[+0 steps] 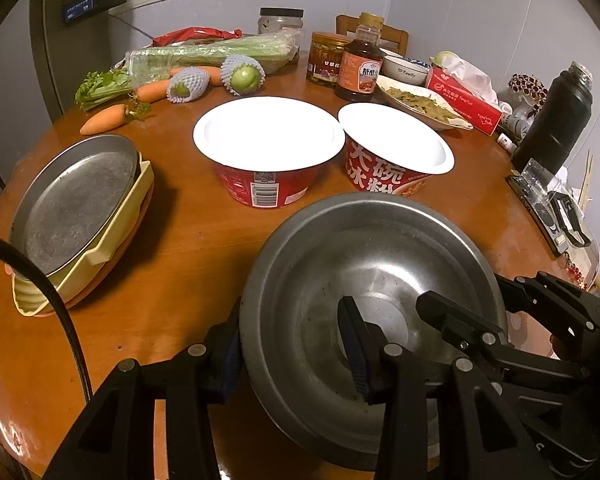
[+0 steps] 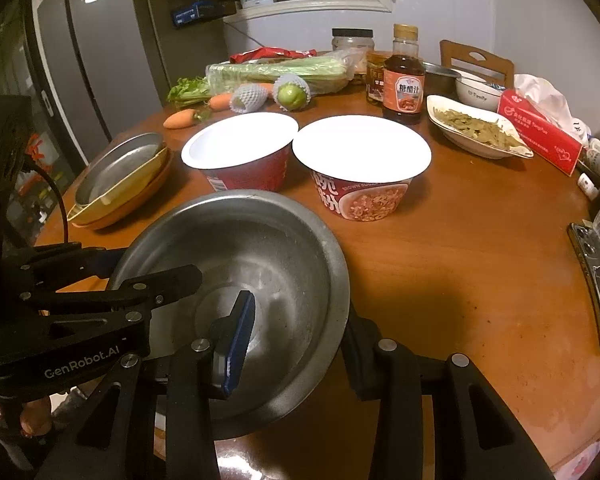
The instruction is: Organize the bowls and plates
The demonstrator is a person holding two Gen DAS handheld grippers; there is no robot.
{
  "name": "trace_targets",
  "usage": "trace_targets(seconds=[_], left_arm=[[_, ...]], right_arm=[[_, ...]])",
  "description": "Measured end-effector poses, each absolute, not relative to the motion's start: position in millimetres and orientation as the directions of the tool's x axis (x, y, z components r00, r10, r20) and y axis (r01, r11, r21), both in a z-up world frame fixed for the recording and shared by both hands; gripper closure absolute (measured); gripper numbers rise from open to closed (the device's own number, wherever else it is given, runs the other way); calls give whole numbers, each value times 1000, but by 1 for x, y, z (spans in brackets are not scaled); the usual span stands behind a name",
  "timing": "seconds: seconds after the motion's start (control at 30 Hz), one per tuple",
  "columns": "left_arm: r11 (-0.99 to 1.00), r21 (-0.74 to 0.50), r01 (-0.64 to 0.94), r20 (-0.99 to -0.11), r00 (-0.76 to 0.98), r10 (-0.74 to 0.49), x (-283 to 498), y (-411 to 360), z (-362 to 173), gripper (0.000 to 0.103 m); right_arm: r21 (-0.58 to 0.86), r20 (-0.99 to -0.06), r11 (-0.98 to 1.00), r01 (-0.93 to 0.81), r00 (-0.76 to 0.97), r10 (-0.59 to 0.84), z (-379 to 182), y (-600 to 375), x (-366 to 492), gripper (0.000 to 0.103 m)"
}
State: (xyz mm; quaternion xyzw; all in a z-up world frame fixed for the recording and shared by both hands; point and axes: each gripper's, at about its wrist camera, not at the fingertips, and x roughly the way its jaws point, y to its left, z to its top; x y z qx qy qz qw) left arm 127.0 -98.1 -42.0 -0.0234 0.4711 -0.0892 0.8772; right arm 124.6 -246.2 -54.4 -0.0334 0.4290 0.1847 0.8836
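A steel bowl (image 1: 364,280) (image 2: 260,256) sits near the table's front edge. My left gripper (image 1: 296,356) straddles its left rim, one finger outside, one inside; the gap to the rim is unclear. My right gripper (image 2: 296,340) straddles its right rim the same way, and it also shows in the left wrist view (image 1: 480,308). Two red paper bowls (image 1: 268,148) (image 1: 392,152) stand behind, also seen in the right wrist view (image 2: 240,152) (image 2: 360,160). A stack with a steel plate (image 1: 76,200) (image 2: 120,168) on a yellow dish lies at the left.
At the back are carrots (image 1: 104,118), celery (image 1: 204,58), netted fruit (image 1: 244,74), a sauce bottle (image 1: 360,64), jars, a dish of greens (image 2: 476,128) and a red tissue box (image 2: 540,132). A black flask (image 1: 556,120) and a phone (image 2: 596,288) lie at the right.
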Motion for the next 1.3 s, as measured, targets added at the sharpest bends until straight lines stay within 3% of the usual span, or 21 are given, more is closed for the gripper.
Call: trace_targets(seconds=[0.7,1.3], left_arm=[[979,-148,137,-811,550,-200,127,-95,-39,58],[979,-158,127,-773,601,-203,124,-79,-10,55]], right_arm=[[124,-780,935,-332,550,298,-56,-247,130,55],[127,-741,947,-297,606,289,-25,-250,134,50]])
